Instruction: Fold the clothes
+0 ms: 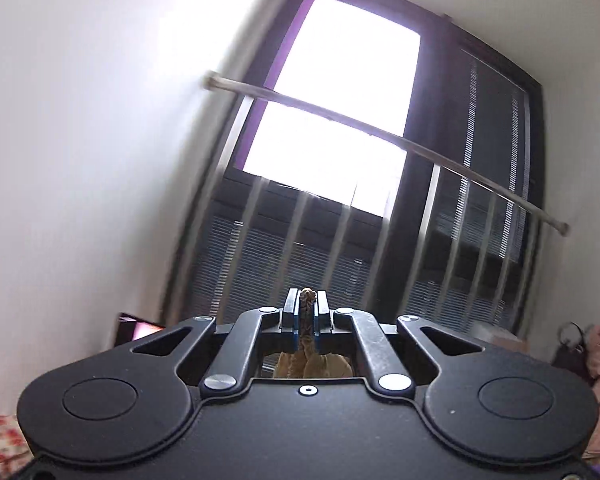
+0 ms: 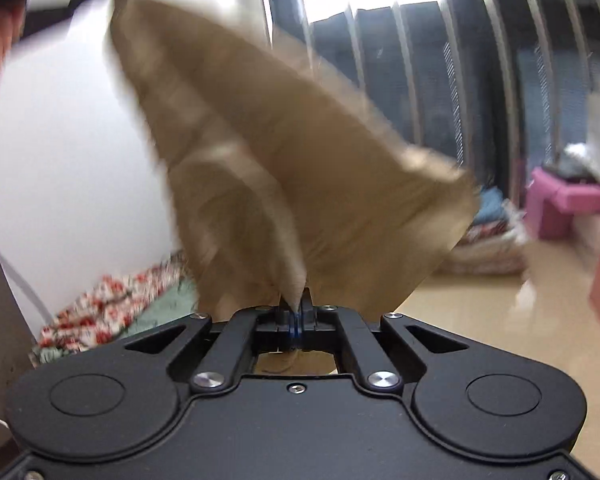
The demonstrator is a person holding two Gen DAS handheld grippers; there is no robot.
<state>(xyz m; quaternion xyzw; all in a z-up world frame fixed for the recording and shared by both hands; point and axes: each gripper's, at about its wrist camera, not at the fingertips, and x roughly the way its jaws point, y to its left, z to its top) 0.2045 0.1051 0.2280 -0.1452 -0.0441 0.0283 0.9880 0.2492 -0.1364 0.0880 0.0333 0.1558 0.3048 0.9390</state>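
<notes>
1. Our left gripper (image 1: 308,312) pinches a bunched edge of the tan garment (image 1: 307,300), centre frame.
2. Our right gripper (image 2: 296,312) is clamped on the same tan garment (image 2: 284,152), which billows toward the upper left.
3. We judge this the lifting and spreading step; next we need both corners pulled apart, then laid flat.

No legible text or labels anywhere.
</notes>
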